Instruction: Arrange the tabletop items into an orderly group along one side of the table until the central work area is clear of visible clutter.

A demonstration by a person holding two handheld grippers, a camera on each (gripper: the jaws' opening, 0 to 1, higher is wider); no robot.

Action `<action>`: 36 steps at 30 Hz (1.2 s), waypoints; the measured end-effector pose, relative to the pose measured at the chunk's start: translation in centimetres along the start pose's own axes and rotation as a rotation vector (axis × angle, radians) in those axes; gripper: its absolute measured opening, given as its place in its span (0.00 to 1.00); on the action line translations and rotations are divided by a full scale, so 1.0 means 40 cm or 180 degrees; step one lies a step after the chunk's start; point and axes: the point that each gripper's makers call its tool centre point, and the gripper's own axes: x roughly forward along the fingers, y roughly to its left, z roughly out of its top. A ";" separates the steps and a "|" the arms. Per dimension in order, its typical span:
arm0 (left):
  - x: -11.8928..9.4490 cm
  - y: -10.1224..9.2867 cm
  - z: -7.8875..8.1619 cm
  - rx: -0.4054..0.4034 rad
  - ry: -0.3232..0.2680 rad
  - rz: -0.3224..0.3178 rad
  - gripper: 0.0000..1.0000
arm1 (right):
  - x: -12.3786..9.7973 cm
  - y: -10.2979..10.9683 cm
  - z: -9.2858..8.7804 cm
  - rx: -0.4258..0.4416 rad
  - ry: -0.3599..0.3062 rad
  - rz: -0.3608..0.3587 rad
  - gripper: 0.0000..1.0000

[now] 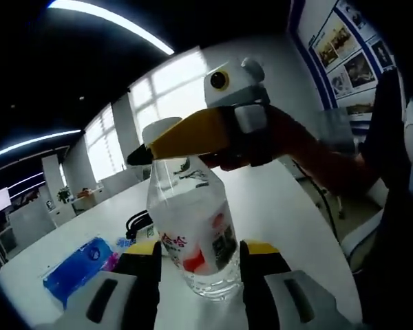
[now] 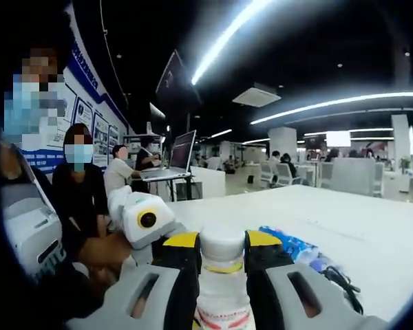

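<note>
A: Where is the clear plastic water bottle with the red-and-white label (image 1: 195, 234)?

B: In the left gripper view it stands upright on the white table (image 1: 275, 206), clamped low on its body between the black, yellow-tipped jaws of the left gripper (image 1: 199, 265).

A: And its top?

B: The right gripper (image 1: 148, 152) reaches in from the right at cap height. In the right gripper view, that right gripper (image 2: 222, 249) grips the bottle's white cap (image 2: 222, 246) between its jaws.

A: What lies around the bottle?

B: Just left of it and behind, a black cable (image 1: 139, 221); farther left of the bottle, a flat blue plastic packet (image 1: 79, 265). In the right gripper view the same packet (image 2: 292, 245) lies right of the bottle.

A: Beyond the bottle?

B: Seated people and an open laptop (image 2: 180, 152), well apart from it.
</note>
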 end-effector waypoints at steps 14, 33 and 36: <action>-0.054 0.006 -0.002 0.0001 -0.0009 -0.0010 0.44 | 0.037 0.063 0.005 0.0062 -0.0101 0.0577 0.21; -0.073 -0.019 -0.001 -0.0153 -0.0153 -0.0302 0.44 | 0.043 0.111 0.008 0.0040 -0.0189 0.1570 0.22; -0.074 -0.019 0.001 -0.0157 -0.0166 -0.0359 0.44 | 0.044 0.114 0.007 -0.0011 -0.0153 0.1715 0.22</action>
